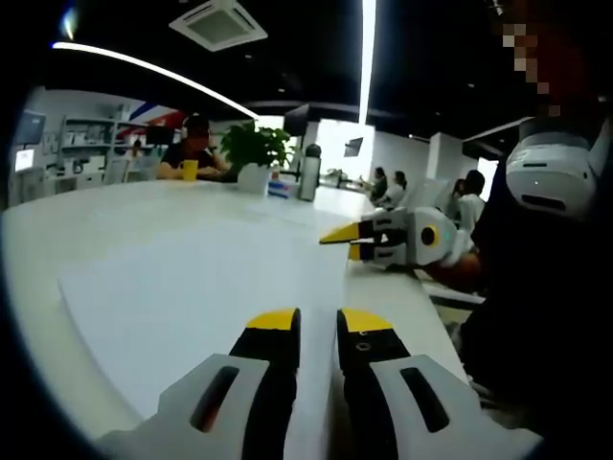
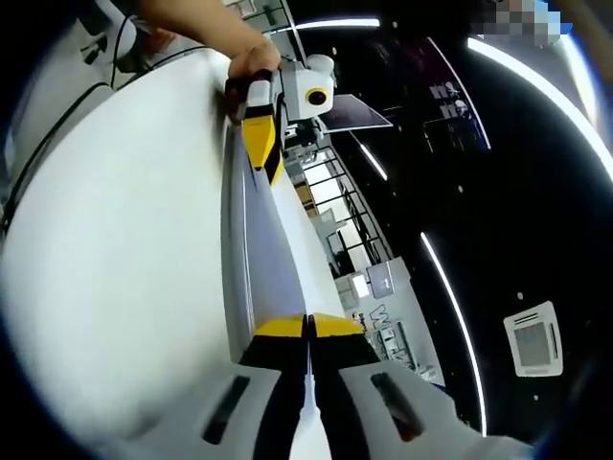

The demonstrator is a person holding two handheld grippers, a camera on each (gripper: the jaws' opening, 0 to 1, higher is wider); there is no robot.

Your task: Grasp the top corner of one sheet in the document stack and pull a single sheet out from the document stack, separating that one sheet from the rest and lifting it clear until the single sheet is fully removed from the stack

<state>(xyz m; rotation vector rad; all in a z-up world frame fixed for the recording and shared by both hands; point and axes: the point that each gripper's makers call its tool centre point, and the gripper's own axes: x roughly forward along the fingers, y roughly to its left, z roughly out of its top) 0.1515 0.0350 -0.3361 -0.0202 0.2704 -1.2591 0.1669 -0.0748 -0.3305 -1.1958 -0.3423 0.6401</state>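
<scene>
A single white sheet (image 1: pixel 192 307) spreads out from between my left gripper's (image 1: pixel 318 321) yellow-tipped jaws, which are shut on its near edge. In the right gripper view the same sheet (image 2: pixel 261 249) shows edge-on, raised off the white table (image 2: pixel 105 240). My right gripper (image 2: pixel 307 326) is shut on one end of it. The left gripper (image 2: pixel 259 142), held by a hand, pinches the other end. In the left gripper view the right gripper (image 1: pixel 337 238) grips the sheet's far right corner. I cannot make out the document stack against the white tabletop.
The long white table (image 1: pixel 144 206) carries a potted plant (image 1: pixel 254 153), a dark flask (image 1: pixel 308 172) and a seated person with a yellow cup (image 1: pixel 190 170) at its far end. More people sit at the back right. A person's dark-clothed body (image 1: pixel 536 316) stands close on the right.
</scene>
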